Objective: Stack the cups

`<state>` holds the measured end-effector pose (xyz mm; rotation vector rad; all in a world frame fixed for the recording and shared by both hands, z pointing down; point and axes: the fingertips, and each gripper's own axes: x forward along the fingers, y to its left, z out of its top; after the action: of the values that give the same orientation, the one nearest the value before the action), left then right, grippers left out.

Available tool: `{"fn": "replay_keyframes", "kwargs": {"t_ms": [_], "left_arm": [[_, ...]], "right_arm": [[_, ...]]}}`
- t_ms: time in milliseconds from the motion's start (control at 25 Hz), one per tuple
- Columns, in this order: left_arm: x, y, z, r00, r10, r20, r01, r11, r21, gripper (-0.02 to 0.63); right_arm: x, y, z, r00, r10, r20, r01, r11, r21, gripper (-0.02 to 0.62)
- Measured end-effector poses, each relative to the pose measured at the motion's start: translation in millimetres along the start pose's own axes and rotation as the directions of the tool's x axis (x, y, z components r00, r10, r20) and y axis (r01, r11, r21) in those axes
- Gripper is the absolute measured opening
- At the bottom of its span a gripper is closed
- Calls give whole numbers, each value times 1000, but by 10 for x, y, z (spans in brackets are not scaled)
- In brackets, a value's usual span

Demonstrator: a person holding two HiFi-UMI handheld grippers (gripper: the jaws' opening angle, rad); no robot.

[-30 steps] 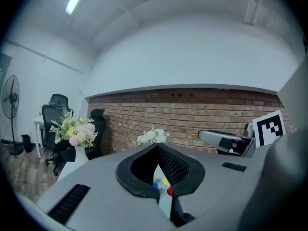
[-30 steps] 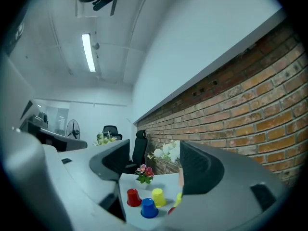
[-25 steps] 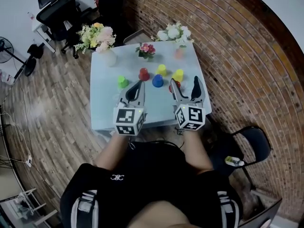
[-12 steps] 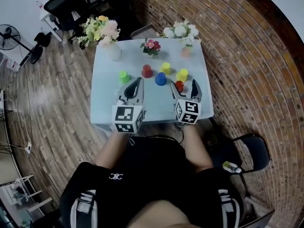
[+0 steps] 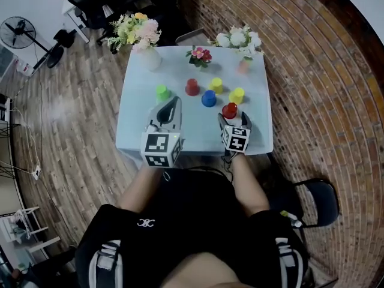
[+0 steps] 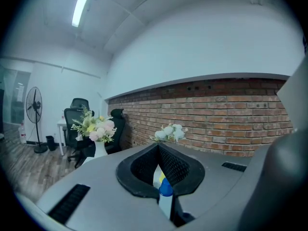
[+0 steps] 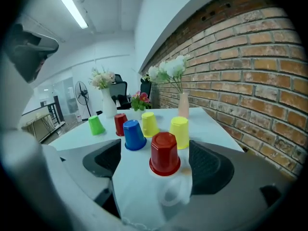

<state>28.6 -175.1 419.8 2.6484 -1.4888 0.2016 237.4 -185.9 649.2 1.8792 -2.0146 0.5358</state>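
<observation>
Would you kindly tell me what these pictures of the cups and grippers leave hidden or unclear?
Left gripper view: the left gripper's body hides the table; only slivers of the blue cup and a yellow cup show between its jaws.
Right gripper view: the blue cup partly covers the far red cup.
All views: the cups stand upside down, so their insides are hidden.

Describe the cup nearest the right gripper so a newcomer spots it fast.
On the pale table, look to the near side by the right gripper. The upside-down red cup sits just ahead of its open jaws. The other red cup stands farther back.
</observation>
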Motion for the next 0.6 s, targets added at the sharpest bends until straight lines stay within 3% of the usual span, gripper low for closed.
{"fn": "replay_keyframes", "kwargs": {"t_ms": [440, 600], "left_arm": [[-131, 183, -55, 997, 75, -9, -75, 997, 20, 2], [-178, 267, -11, 995, 102, -3, -102, 995, 11, 2]], "right_arm": [[402, -159, -308, 991, -1, -137, -4, 999, -36, 410], [511, -214, -418, 982, -6, -188, -2, 999, -39, 339]]}}
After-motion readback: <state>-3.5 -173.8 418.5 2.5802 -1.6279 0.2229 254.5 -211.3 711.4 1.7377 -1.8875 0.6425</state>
